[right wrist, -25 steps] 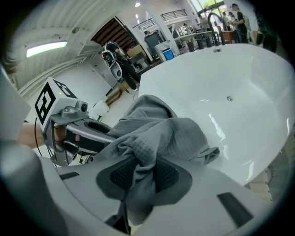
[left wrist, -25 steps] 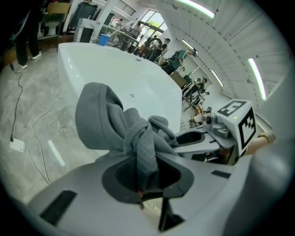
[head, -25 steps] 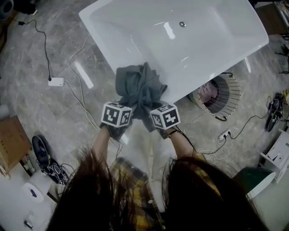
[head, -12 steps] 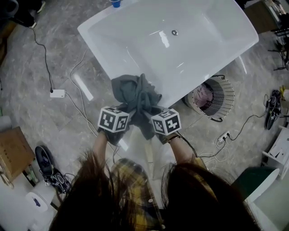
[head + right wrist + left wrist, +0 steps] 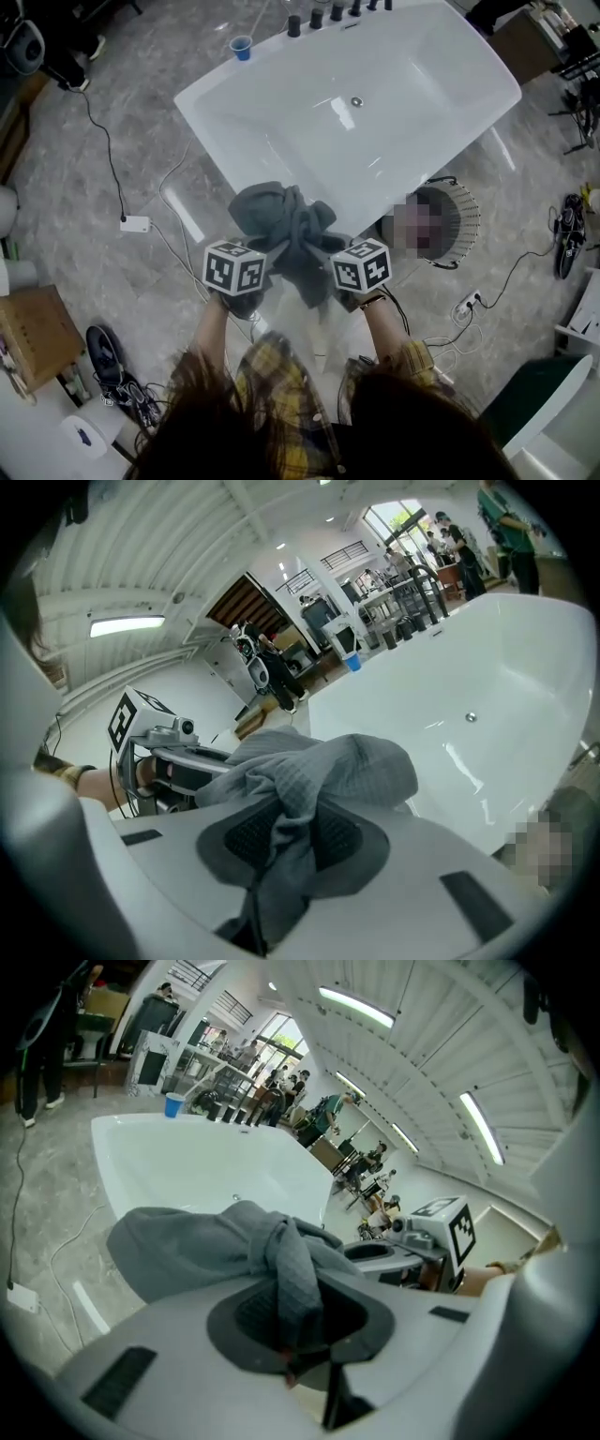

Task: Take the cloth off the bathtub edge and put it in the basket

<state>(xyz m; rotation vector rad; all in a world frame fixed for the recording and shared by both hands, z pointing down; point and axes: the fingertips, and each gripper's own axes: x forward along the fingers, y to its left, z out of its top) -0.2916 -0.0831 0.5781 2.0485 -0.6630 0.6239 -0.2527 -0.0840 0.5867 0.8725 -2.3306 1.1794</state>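
Left gripper (image 5: 298, 1314): jaws nearly together, pinching a fold of the grey waffle-weave cloth (image 5: 286, 225). The grip looks thin, with only a narrow strand of fabric running down between the pads.

The cloth is bunched in a wad between your two tools, over the near edge of the white oval bathtub (image 5: 422, 84). I can't tell whether it is lifted clear of the rim or resting on it. A loose tail hangs below the wad towards you.

Right gripper (image 5: 292, 841): jaws also nearly together, clamped on a thicker fold, with fabric trailing down through the gap.

The round wire basket (image 5: 469, 202) sits on the floor to your right, tucked close against the tub's side and well below the cloth.

Risks:
- If you spread the tools apart while swinging right, the thin left pinch probably slips first.
- The hanging tail may drag on the tub rim and tug fabric out of a grip.
- The basket opening is partly under the tub's flank. If you release too early, the cloth likely drapes over the wire rim or lands on the floor.
- The white floor cable (image 5: 511, 267) by the basket is a trip hazard if you step over.
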